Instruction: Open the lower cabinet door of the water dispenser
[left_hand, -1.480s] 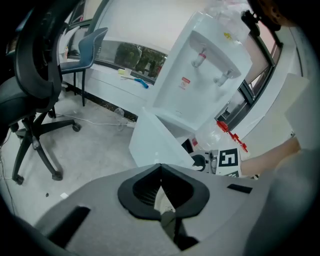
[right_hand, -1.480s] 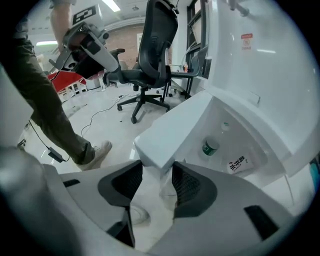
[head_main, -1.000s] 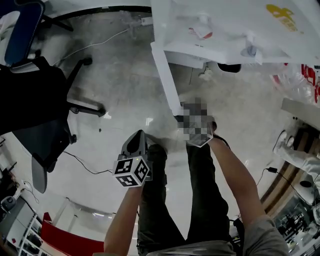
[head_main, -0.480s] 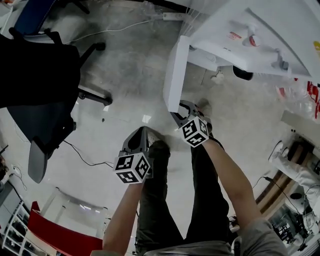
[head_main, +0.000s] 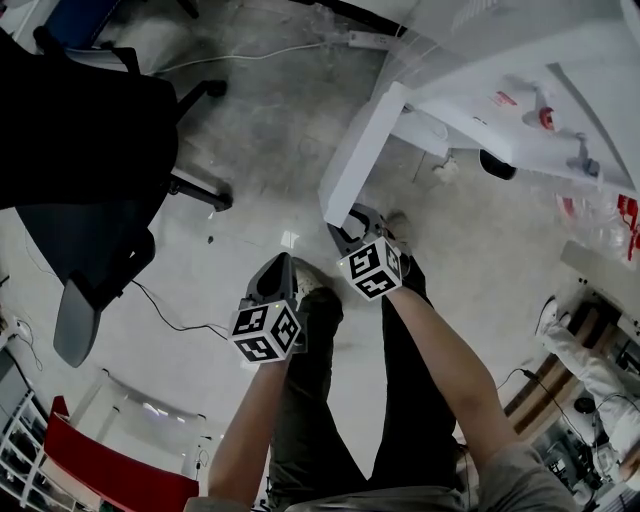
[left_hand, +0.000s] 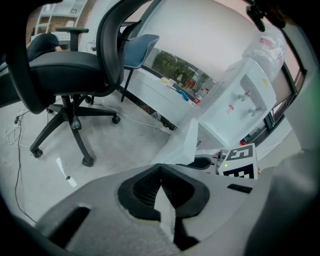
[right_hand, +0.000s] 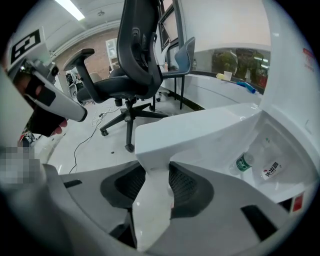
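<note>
Jaws of my right gripper, just closing, pinch the cabinet door edge; left gripper jaws pressed together, empty.

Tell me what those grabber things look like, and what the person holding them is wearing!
Each one, the left gripper and the right gripper, is a smooth grey shell carrying a white cube printed with black square patterns. Seen close, the fingers are grey with black ribbed pads inside. No cables show on them. The person wears a grey short-sleeved shirt and dark trousers.
</note>
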